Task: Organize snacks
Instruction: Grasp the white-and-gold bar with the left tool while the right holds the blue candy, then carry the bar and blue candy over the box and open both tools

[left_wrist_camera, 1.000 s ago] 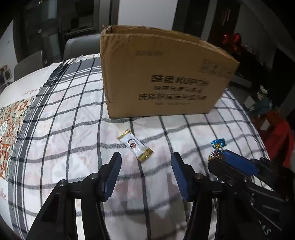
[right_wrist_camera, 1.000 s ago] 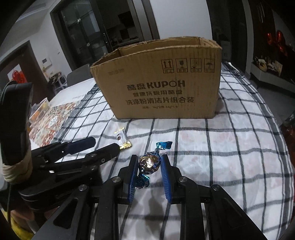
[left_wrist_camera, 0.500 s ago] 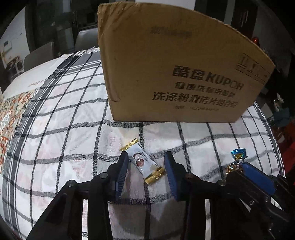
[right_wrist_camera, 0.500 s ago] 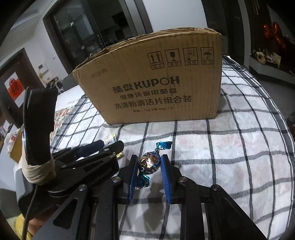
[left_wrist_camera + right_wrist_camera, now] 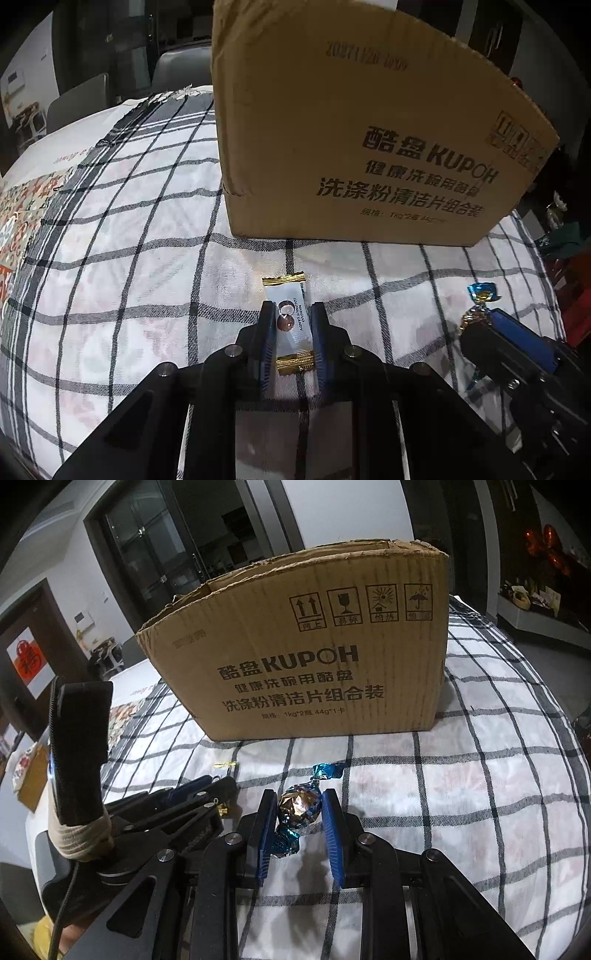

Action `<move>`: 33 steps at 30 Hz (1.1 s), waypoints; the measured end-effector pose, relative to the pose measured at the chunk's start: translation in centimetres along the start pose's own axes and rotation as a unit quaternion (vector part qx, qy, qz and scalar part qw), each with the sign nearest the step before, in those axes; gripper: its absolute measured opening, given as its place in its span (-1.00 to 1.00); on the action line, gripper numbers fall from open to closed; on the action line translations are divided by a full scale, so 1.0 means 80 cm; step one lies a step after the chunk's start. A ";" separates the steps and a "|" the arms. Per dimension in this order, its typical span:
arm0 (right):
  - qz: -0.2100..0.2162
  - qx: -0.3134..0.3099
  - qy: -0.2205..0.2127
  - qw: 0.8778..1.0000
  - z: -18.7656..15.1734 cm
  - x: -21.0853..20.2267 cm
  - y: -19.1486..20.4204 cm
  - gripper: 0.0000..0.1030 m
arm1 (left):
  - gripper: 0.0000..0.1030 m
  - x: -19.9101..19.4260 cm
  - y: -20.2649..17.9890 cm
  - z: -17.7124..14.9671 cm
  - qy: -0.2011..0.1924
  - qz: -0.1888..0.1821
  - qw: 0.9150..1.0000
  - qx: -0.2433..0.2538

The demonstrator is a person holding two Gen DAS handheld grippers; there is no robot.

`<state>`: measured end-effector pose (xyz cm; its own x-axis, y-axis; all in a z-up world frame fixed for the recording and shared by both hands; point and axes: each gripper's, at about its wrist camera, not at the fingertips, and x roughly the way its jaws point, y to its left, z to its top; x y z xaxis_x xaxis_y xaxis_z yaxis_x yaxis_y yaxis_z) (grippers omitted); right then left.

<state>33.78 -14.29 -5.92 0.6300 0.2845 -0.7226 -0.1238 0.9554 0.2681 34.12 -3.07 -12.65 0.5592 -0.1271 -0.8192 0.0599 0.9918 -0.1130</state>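
A white candy bar with gold ends (image 5: 291, 325) lies on the checked cloth, and my left gripper (image 5: 292, 325) is shut on it. My right gripper (image 5: 300, 805) is shut on a round candy in blue and gold foil (image 5: 300, 806), low over the cloth; its twisted end also shows in the left wrist view (image 5: 482, 291). An open brown cardboard box (image 5: 362, 147) stands just beyond both candies and also shows in the right wrist view (image 5: 306, 664). The left gripper's body appears at the left of the right wrist view (image 5: 166, 812).
The table carries a black-and-white checked cloth (image 5: 461, 794). A patterned mat (image 5: 22, 221) lies at its left end. Chairs (image 5: 77, 103) stand behind the table. The table's right edge drops off near red items (image 5: 576, 295).
My left gripper moved forward around the white candy bar and closed on it. My right gripper stayed shut on the foil candy and edged nearer the box.
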 end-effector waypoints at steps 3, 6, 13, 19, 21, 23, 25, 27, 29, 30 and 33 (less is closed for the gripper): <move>0.004 0.001 -0.002 1.000 -0.001 -0.006 0.001 -0.48 | -0.61 -0.016 -0.003 -0.003 -0.009 -0.005 1.000 0.009; 0.010 0.004 -0.005 1.000 -0.001 -0.015 0.004 -0.48 | -0.61 -0.036 -0.005 -0.007 -0.021 -0.012 1.000 0.015; 0.009 -0.008 -0.027 1.000 0.003 -0.047 0.015 -0.48 | -0.61 -0.082 -0.003 -0.007 -0.048 -0.034 0.998 0.023; 0.011 -0.009 -0.051 0.999 0.012 -0.078 0.021 -0.49 | -0.61 -0.125 -0.003 0.001 -0.079 -0.049 0.995 0.028; 0.011 -0.009 -0.060 0.998 0.018 -0.088 0.022 -0.48 | -0.61 -0.138 -0.003 0.005 -0.091 -0.051 0.994 0.032; 0.009 -0.012 -0.068 0.998 0.023 -0.095 0.024 -0.49 | -0.61 -0.149 -0.004 0.010 -0.101 -0.052 0.993 0.036; 0.007 -0.015 -0.076 0.997 0.029 -0.103 0.026 -0.49 | -0.61 -0.159 -0.005 0.017 -0.110 -0.055 0.991 0.043; 0.006 -0.018 -0.084 0.996 0.038 -0.111 0.028 -0.49 | -0.61 -0.166 -0.007 0.025 -0.117 -0.057 0.990 0.049; 0.002 -0.023 -0.094 0.995 0.050 -0.119 0.030 -0.49 | -0.61 -0.175 -0.009 0.035 -0.129 -0.059 0.988 0.055; 0.001 -0.025 -0.099 0.995 0.054 -0.123 0.031 -0.49 | -0.62 -0.178 -0.009 0.038 -0.132 -0.060 0.988 0.056; -0.008 -0.035 -0.116 0.993 0.071 -0.135 0.034 -0.49 | -0.62 -0.188 -0.012 0.052 -0.143 -0.065 0.985 0.065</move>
<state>30.99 -15.24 6.23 0.7906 0.2514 -0.5583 -0.1603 0.9650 0.2075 29.09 -2.07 2.17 0.7495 -0.2619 -0.6080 0.2407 0.9634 -0.1183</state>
